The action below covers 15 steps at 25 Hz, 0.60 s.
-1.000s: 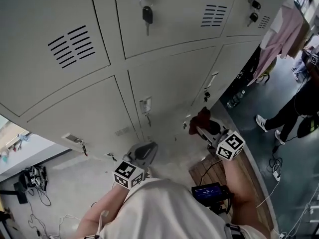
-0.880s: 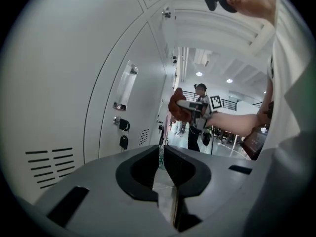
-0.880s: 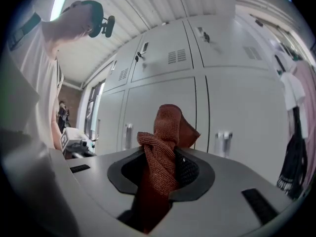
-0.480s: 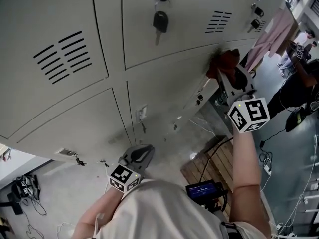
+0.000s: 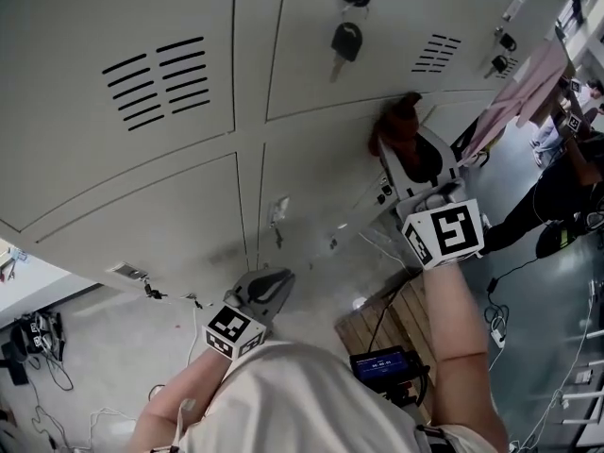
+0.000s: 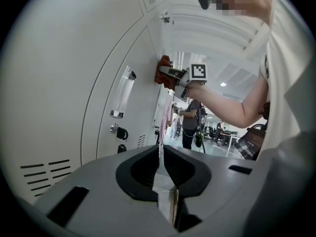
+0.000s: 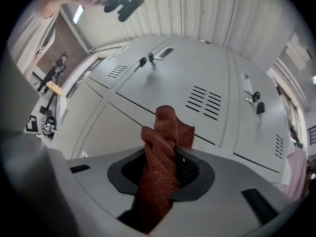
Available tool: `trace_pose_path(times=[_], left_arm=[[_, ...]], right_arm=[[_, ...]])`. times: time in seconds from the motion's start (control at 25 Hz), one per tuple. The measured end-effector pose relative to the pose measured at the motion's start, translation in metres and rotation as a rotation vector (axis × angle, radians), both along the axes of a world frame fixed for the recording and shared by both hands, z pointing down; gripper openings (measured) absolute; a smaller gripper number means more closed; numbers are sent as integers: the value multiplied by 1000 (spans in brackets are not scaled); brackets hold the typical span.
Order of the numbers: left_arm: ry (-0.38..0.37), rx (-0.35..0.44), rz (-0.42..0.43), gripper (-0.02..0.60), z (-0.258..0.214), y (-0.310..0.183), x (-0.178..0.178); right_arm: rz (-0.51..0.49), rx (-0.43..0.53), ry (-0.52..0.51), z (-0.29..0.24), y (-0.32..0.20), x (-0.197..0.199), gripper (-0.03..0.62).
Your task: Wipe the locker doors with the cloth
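Looking down in the head view, the right gripper (image 5: 408,149) is raised with the red cloth (image 5: 396,125) pinched in its jaws. The bunched end sits against the locker doors (image 5: 189,187) at the seam between an upper and a lower door. The cloth lies straight ahead of the jaws, its length in line with them. The left gripper (image 5: 267,286) hangs low, well apart from the cloth, so the wiping falls to the right one. A key (image 5: 345,41) dangles above the cloth.

In the left gripper view, that gripper's jaws are pressed together on nothing. Far ahead, the cloth meets the door face beyond a handle (image 6: 123,93).

In the right gripper view, the cloth stands up between the clamped jaws, its tip leaning toward the seam below the vent slats (image 7: 205,102). Bare panel lies on either side, so a sideways sweep looks free. The hanging key seems the only likely snag.
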<state>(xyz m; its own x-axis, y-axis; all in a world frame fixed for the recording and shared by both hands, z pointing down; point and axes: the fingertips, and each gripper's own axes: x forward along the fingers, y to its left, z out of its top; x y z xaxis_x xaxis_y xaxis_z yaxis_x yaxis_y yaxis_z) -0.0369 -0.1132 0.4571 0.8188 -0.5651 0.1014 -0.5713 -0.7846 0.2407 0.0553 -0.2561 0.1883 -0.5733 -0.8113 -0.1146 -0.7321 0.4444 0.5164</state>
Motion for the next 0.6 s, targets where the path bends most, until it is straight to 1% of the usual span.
trace_pose_path(times=[0.08, 0.2, 0.36, 0.48, 0.52, 0.56, 0.6], left_arm=[[2, 0, -14, 35, -1, 1, -1], [3, 6, -38, 35, -4, 4, -4], [-6, 4, -82, 35, -4, 11, -14], [-24, -6, -120, 35, 0, 15, -26], [-29, -10, -131, 35, 2, 15, -29], [-33, -13, -139, 35, 3, 16, -30], [-36, -15, -144, 35, 3, 16, -31]], right_arm=[[-70, 29, 33, -1, 18, -37, 117], [-150, 59, 37, -4, 40, -85, 117], [-208, 68, 40, -6, 58, -119, 117], [-285, 86, 55, -4, 68, -141, 117], [-322, 90, 91, 2, 73, -151, 115], [-361, 103, 155, 12, 78, -161, 117], [-395, 130, 242, 24, 84, -171, 117]])
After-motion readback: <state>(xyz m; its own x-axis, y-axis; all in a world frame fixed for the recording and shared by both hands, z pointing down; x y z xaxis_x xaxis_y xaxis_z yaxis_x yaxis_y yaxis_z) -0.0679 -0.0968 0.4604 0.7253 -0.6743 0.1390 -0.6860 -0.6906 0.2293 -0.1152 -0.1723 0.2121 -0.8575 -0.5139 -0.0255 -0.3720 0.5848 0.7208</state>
